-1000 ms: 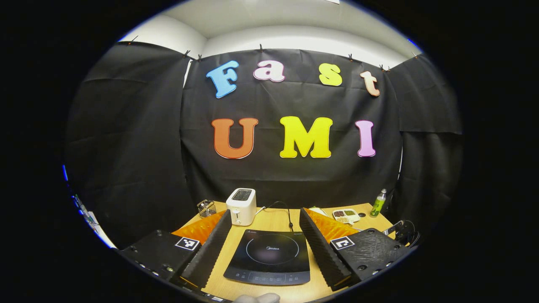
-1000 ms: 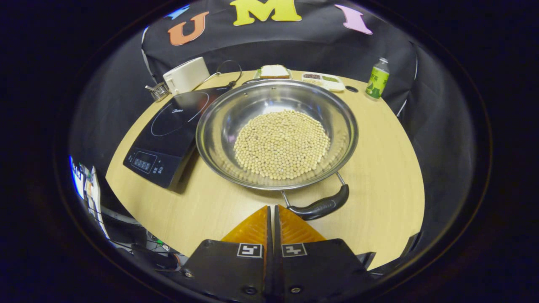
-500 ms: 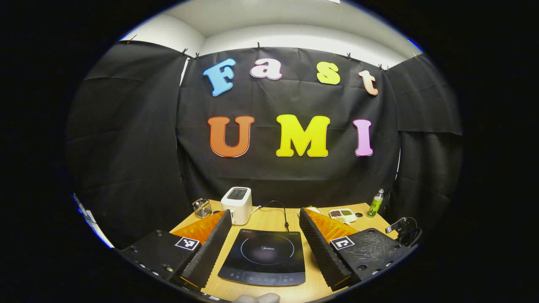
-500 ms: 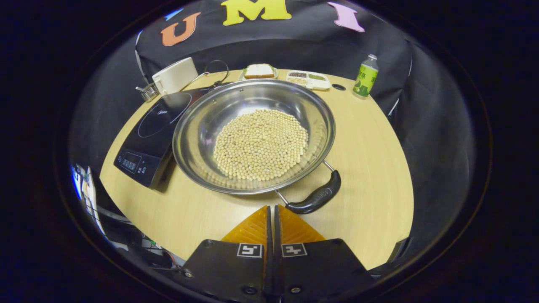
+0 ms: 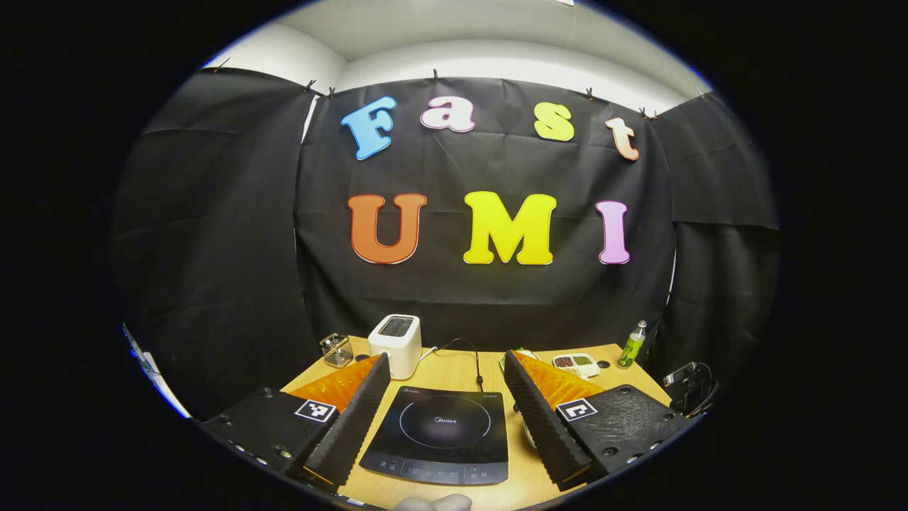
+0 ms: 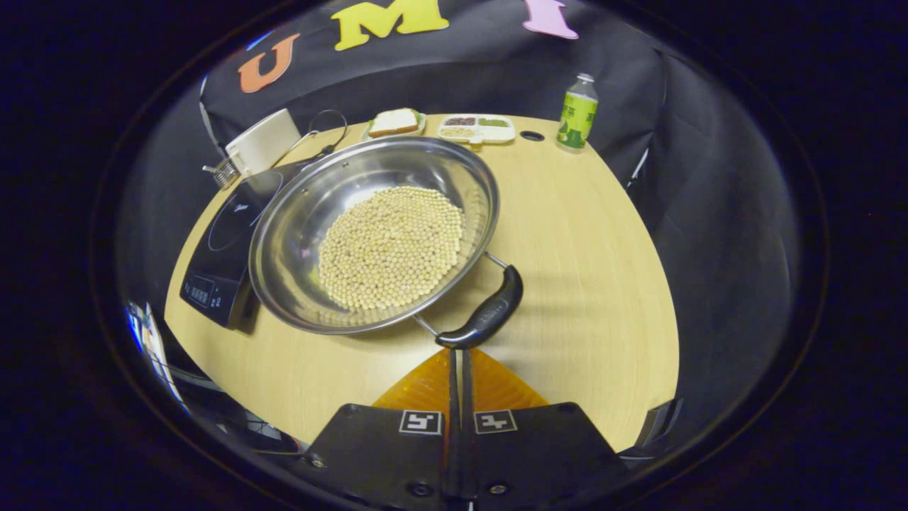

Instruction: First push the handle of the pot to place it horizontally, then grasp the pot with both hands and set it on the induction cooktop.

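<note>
A steel pot (image 6: pixel 298 234) holding pale beans sits on the wooden table (image 6: pixel 582 234), its rim over the right edge of the black induction cooktop (image 6: pixel 213 262). The pot's black handle (image 6: pixel 486 316) points toward the near right, at a slant. My right gripper (image 6: pixel 457 353) is shut with nothing between its fingers, and its tips touch the near end of the handle. In the left gripper view, my left gripper (image 5: pixel 446 357) hangs open above the cooktop (image 5: pixel 440 433), which lies between its fingers (image 5: pixel 355 419).
A white toaster (image 6: pixel 259 145) with a cord and a small wire basket (image 6: pixel 223 172) stand behind the cooktop. At the back edge are a plate with bread (image 6: pixel 394 122), a divided snack tray (image 6: pixel 472 128) and a green bottle (image 6: pixel 576 113).
The pot has turned, its handle swinging from the near side toward the right. My shut right gripper now touches the handle's end. The left gripper has drifted a little; it stays open.
</note>
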`<state>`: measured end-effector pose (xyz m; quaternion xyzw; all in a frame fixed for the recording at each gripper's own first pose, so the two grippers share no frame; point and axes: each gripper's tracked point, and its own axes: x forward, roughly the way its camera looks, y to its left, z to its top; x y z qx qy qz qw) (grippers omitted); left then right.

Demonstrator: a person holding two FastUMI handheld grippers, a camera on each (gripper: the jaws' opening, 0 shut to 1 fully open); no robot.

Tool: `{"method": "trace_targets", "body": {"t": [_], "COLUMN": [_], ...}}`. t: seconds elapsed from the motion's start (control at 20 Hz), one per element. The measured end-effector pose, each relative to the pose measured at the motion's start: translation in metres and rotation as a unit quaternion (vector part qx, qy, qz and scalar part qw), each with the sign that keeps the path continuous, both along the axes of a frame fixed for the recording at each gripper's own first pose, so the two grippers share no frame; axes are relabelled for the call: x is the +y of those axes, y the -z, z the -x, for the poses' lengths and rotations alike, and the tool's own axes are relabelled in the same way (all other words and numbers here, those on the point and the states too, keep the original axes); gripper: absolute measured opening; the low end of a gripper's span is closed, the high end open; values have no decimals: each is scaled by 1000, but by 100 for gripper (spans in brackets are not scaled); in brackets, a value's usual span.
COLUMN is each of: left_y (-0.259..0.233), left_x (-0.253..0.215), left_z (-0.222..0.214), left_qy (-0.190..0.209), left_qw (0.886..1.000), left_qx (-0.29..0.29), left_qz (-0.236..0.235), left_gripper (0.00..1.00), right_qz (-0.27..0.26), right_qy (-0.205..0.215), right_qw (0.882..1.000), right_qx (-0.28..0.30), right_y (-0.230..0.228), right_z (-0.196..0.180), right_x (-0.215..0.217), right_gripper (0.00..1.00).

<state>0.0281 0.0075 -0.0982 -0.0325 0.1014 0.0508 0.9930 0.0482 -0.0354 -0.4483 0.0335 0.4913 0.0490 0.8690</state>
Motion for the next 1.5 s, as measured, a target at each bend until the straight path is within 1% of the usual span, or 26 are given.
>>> {"method": "trace_targets", "body": {"t": [0.05, 0.1, 0.15, 0.25, 0.55, 0.6, 0.65, 0.8, 1.15, 1.35, 1.4, 1.45, 1.5], "left_y": [1, 1, 2, 2, 3, 2, 2, 4, 12, 17, 18, 19, 20], "left_x": [-1, -3, -5, -8, -9, -8, -6, -4, -3, -5, -6, -7, -8], "left_z": [-1, -3, -4, -7, -10, -10, -11, -10, -12, -13, -13, -15, -15], "left_qy": [0, 1, 2, 4, 1, -1, -4, -13, -31, -43, -45, -47, -50], "left_qw": [1000, 1000, 1000, 1000, 1000, 1000, 1000, 1000, 999, 998, 998, 998, 998], "left_qx": [2, 3, 4, 5, 8, 8, 8, 11, 22, 30, 30, 30, 32], "left_qz": [-1, -1, -1, -4, -8, -10, -11, -13, -22, -18, -19, -20, -22], "left_gripper": [97, 97, 97, 97, 97, 97, 97, 97, 97, 97, 97, 97, 97], "right_qz": [-2, -2, -1, 2, -6, -7, -9, -17, -15, -13, -11, -9, -8], "right_qy": [3, 4, 4, 6, 27, 31, 35, 46, 52, 49, 45, 43, 40], "right_qw": [1000, 1000, 1000, 1000, 1000, 999, 999, 999, 999, 999, 999, 999, 999], "right_qx": [1, 1, 1, 2, 6, 7, 7, 7, 5, 4, 4, 3, 2], "right_y": [-1, 0, 0, 0, 1, 1, 1, 2, 3, 4, 4, 3, 4], "right_z": [-2, -3, -5, -8, -24, -27, -31, -40, -68, -83, -86, -90, -95], "right_x": [-2, -3, -5, -9, -24, -28, -31, -37, -56, -64, -66, -68, -70], "right_gripper": [4, 1, 4, 4, 4, 0, 4, 4, 4, 4, 0, 4, 0]}}
